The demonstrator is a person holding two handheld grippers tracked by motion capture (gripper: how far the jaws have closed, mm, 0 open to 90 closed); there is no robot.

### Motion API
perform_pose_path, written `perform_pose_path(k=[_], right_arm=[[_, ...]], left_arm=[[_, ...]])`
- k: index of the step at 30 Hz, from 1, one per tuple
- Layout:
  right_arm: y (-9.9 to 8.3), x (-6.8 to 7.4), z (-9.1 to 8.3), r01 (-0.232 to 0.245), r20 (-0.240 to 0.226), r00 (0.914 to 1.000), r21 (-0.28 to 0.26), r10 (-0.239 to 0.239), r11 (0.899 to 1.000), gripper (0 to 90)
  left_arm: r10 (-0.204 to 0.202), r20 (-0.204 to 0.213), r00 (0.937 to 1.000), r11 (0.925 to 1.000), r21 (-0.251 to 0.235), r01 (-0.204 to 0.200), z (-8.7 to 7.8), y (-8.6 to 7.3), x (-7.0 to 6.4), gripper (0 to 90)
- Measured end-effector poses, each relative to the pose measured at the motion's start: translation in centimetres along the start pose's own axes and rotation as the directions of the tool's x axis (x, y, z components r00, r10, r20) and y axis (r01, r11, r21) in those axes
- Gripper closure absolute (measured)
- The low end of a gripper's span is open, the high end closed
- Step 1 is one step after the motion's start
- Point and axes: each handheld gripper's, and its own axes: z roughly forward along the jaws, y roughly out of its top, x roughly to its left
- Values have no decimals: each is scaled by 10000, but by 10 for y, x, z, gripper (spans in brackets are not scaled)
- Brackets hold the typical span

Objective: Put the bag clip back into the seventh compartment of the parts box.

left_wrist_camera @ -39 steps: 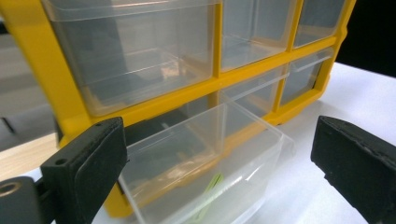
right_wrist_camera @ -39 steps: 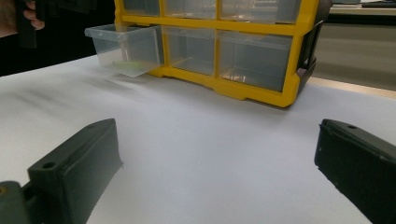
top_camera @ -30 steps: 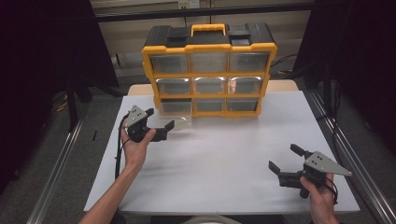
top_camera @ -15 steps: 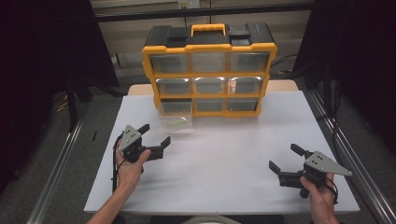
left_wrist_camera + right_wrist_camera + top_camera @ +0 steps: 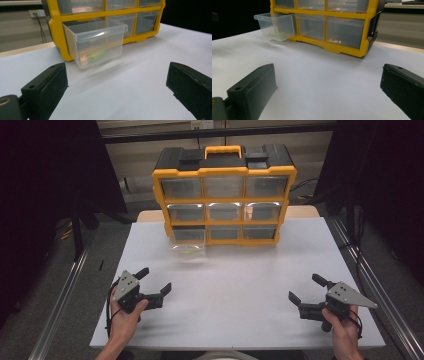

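A yellow and black organizer [image 5: 224, 195] with clear drawers stands at the back of the white table [image 5: 235, 285]. Its bottom-left drawer [image 5: 187, 247] [image 5: 96, 43] [image 5: 276, 26] is pulled out and holds a small green item [image 5: 97, 54]. My left gripper [image 5: 155, 281] [image 5: 120, 87] is open near the front left of the table, well short of the drawer, with nothing between its jaws. Over at the front right, my right gripper [image 5: 306, 289] [image 5: 329, 90] is open too and holds nothing.
Metal rails [image 5: 62, 300] run along both sides of the table. Dark space surrounds the table on the left and right. The white surface between the grippers and the organizer is bare.
My left gripper has drawn back from the pulled-out drawer toward the table's front left edge. The right gripper has stayed in place.
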Motion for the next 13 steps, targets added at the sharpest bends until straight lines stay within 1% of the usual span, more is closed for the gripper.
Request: perform_pose_path(k=[1, 3, 4, 5, 7, 8, 10, 12, 13], right_arm=[[0, 0, 0, -32, 1, 10000, 30, 32, 10000, 0], [0, 0, 0, -22, 13, 10000, 31, 22, 10000, 0], [0, 0, 0, -53, 11, 10000, 54, 53, 10000, 0], [0, -1, 0, -41, 54, 10000, 61, 40, 10000, 0], [-1, -1, 1, -52, 133, 9999, 13, 52, 10000, 0], [-1, -1, 0, -60, 113, 9999, 52, 60, 10000, 0], [-1, -1, 0, -102, 133, 9999, 51, 102, 9999, 0], [-1, 0, 1, -130, 143, 9998, 55, 129, 9999, 0], [-1, -1, 1, -101, 116, 9999, 79, 101, 9999, 0]], left_arm=[[6, -33, 10000, 10000, -4, -6, -5, -1, -1, 37], [-200, -74, 9998, 9998, -74, 199, -11, -5, -1, 38], [-295, -162, 9994, 9995, -117, 293, -15, -8, 0, 39], [-351, -239, 9991, 9994, -42, 350, -18, -11, 3, 40], [-727, -591, 9956, 9973, 83, 733, -21, -16, 6, 42], [-836, -656, 9943, 9965, 35, 840, -21, -16, 7, 41], [-953, -539, 9940, 9954, -35, 953, -20, -15, 8, 43], [-832, -441, 9956, 9965, 23, 834, -20, -15, 8, 42], [-951, -326, 9949, 9955, 8, 951, -19, -14, 7, 42]])
